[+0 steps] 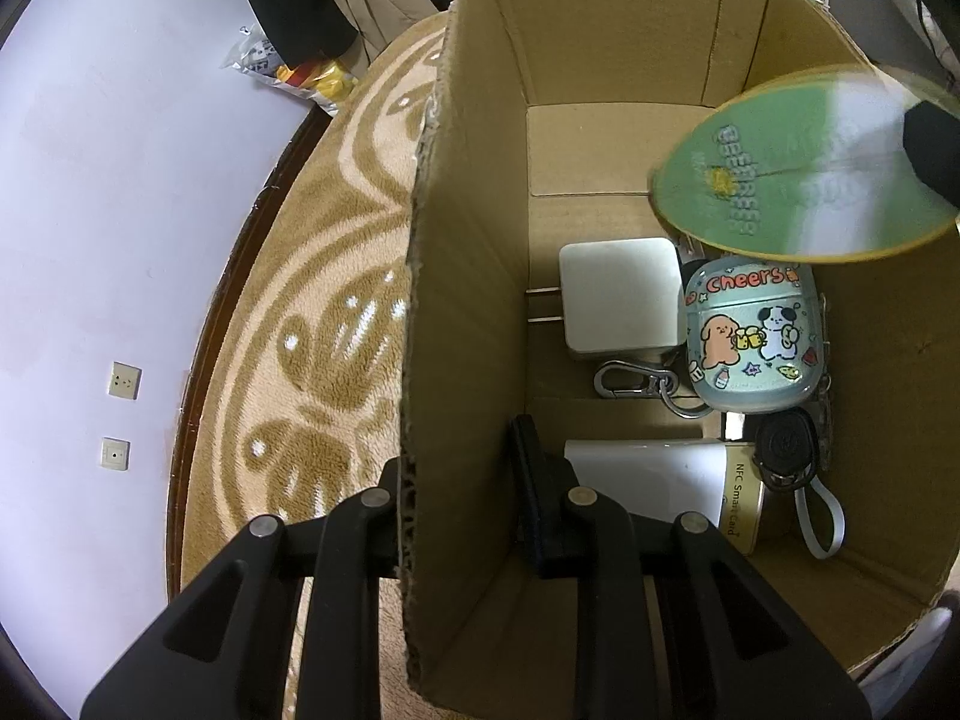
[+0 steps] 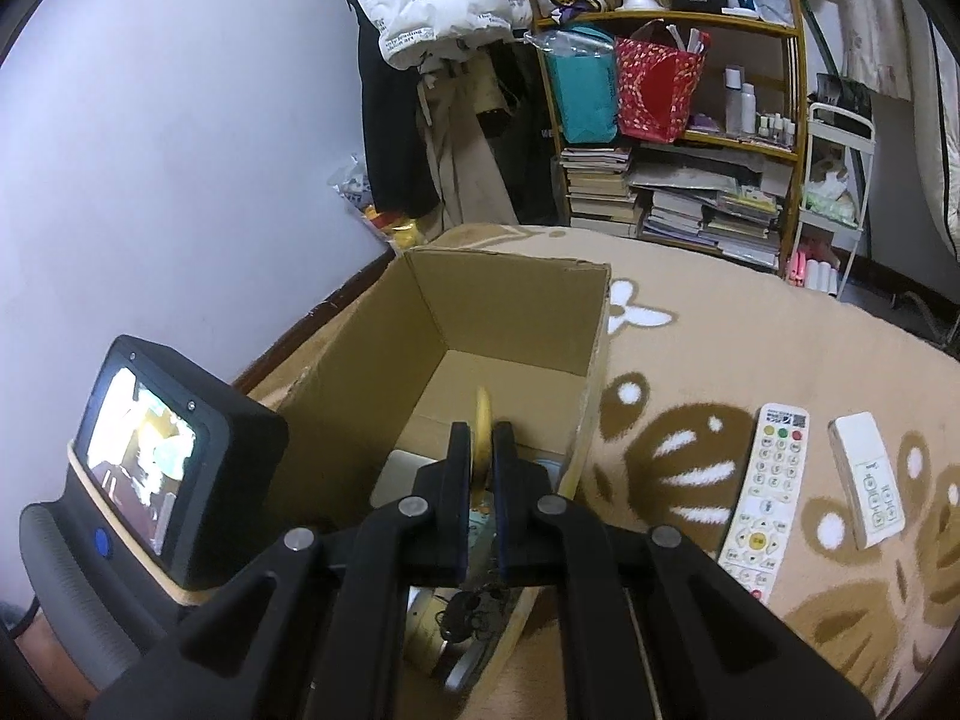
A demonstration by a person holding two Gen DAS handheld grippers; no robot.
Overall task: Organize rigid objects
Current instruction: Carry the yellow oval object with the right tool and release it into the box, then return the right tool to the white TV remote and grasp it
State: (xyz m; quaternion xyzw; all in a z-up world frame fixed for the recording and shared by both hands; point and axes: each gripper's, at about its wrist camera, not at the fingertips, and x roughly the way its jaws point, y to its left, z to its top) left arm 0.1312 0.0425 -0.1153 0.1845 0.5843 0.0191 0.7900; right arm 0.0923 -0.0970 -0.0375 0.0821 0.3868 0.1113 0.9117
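Right tool grips a green round mirror above the cardboard box; left tool clamps the box's wall. Inside lie a white charger, cartoon earbud case, and car key.

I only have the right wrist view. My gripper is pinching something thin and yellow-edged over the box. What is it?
Observer: A flat green disc with a yellow rim, held edge-on above the cardboard box.
Operator: What lies under it?
Observer: A white charger beside a "Cheers" cartoon case, both on the box floor.
Operator: Where is the left gripper?
Observer: Clamped on the box's near-left wall, one finger inside, one outside.
Operator: Anything near that inside finger?
Observer: A white "NFC Smart Card" package, just beside it.
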